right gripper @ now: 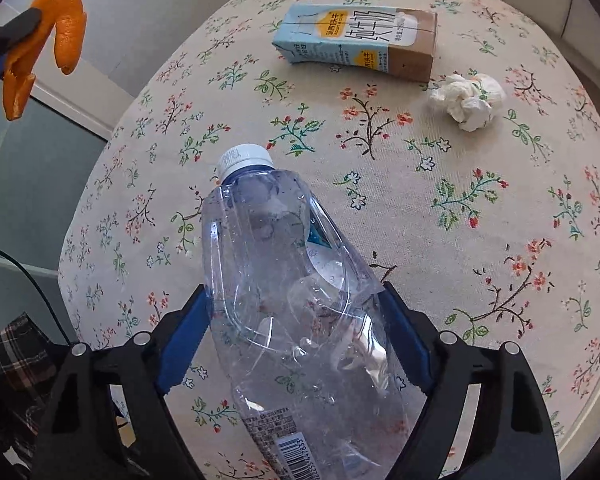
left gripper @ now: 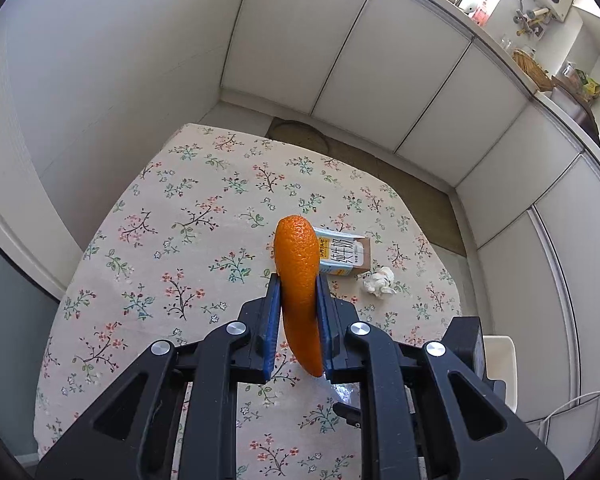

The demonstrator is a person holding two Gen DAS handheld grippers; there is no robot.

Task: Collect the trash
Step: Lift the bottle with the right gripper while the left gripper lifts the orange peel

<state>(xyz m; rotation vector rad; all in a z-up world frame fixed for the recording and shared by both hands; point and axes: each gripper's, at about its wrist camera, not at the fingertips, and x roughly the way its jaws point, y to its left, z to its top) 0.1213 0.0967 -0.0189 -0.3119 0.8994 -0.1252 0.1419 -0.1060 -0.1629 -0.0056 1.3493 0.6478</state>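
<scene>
My left gripper [left gripper: 297,278] is shut on a curled strip of orange peel [left gripper: 298,264] and holds it above the flowered tablecloth [left gripper: 160,208]. The right wrist view shows the same peel [right gripper: 66,20] hanging at the upper left. A crushed clear plastic bottle [right gripper: 284,280] with a white cap lies between the blue pads of my right gripper [right gripper: 293,290], and both pads touch its sides. Farther back on the table lie a light blue milk carton [right gripper: 356,40] on its side and a crumpled white tissue [right gripper: 470,98].
White cabinet doors [left gripper: 380,80] run behind the table and to its right, under a cluttered counter. A white wall stands on the left. A white chair back [left gripper: 500,364] shows at the table's right edge. Plaid fabric [right gripper: 16,352] is at the lower left.
</scene>
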